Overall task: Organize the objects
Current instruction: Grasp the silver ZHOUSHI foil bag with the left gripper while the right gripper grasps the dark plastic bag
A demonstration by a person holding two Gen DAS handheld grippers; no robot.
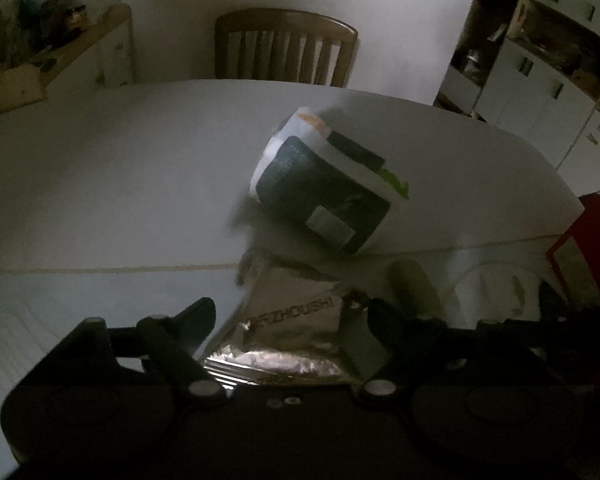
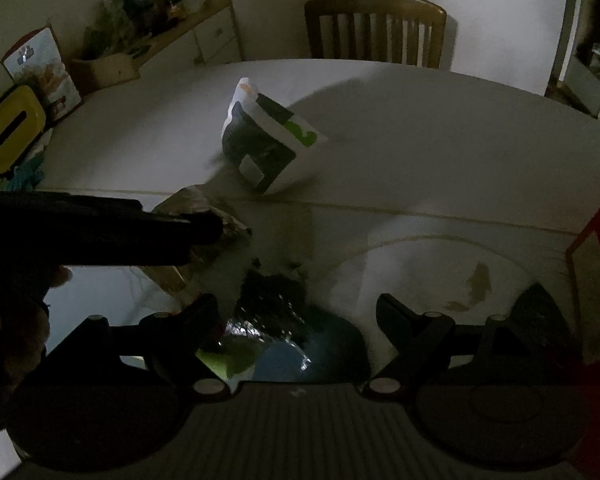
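My left gripper (image 1: pixel 290 312) points down at the table, and a silver foil pouch (image 1: pixel 296 320) with printed letters lies between its fingers. A gap shows beside the left finger, so the jaws stand open. My right gripper (image 2: pixel 296 312) is open over a dark crinkly packet (image 2: pixel 272 312) with blue and green print, leaving a wide gap on the right side. In the right wrist view the left gripper's finger (image 2: pixel 196 226) reaches in from the left over the foil pouch (image 2: pixel 204 204). A white and dark green bag (image 1: pixel 324 188) (image 2: pixel 268 144) lies tilted further back on the table.
A wooden chair (image 1: pixel 286 46) (image 2: pixel 374 28) stands behind the white table (image 1: pixel 100 180). A red box (image 1: pixel 584 236) sits at the right edge. A yellow tissue box (image 2: pixel 10 128) and a carton (image 2: pixel 44 72) stand at the left. The room is dim.
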